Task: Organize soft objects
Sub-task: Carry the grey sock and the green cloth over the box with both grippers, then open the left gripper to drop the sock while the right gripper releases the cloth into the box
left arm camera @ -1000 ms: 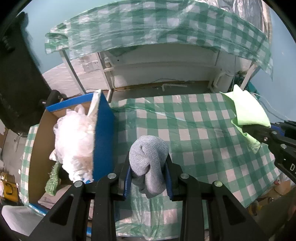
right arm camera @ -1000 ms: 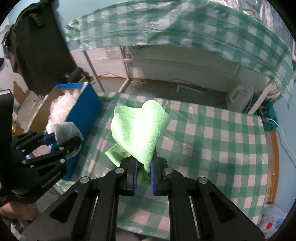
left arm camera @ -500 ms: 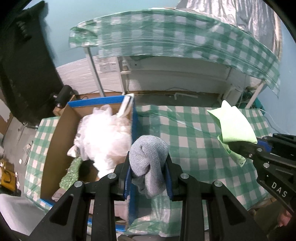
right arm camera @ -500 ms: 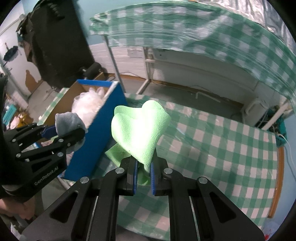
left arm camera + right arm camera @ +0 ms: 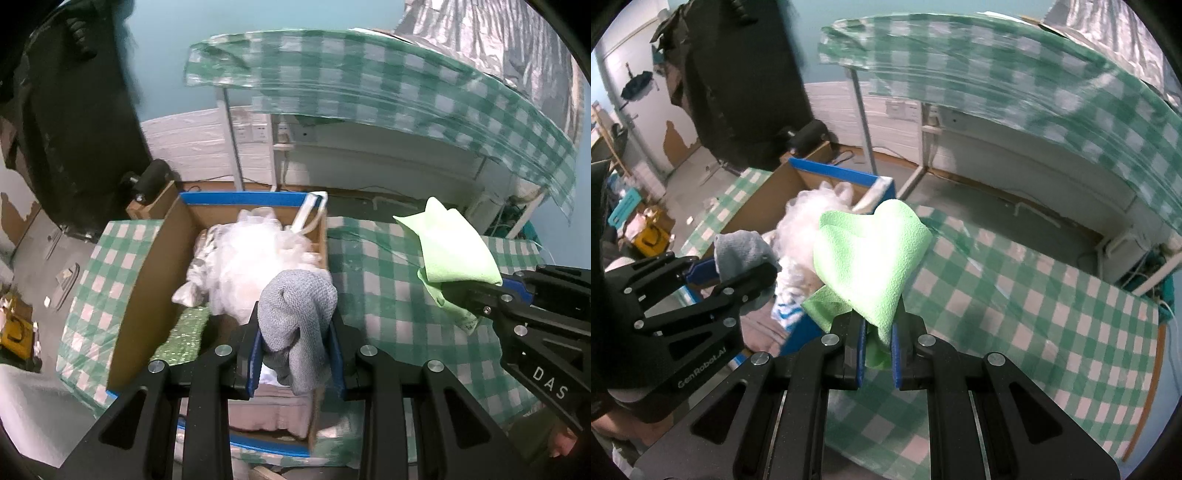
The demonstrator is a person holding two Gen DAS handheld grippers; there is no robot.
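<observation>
Dangling from the left gripper (image 5: 295,354), clamped on it, a grey cloth (image 5: 297,314) hangs over the box (image 5: 155,258); at three o'clock, the right gripper (image 5: 878,354) pinches a green cloth (image 5: 868,258) that could snag the box wall.

A grey knitted cloth (image 5: 297,314) sits at lower centre between blue pads on black fingers. A pale green cloth (image 5: 452,251) is at the right. The box (image 5: 243,199) at centre left is brown cardboard edged in blue, filled with white plastic (image 5: 251,258) and a glittery green piece (image 5: 184,332). The tablecloth (image 5: 388,288) is green-and-white check.
</observation>
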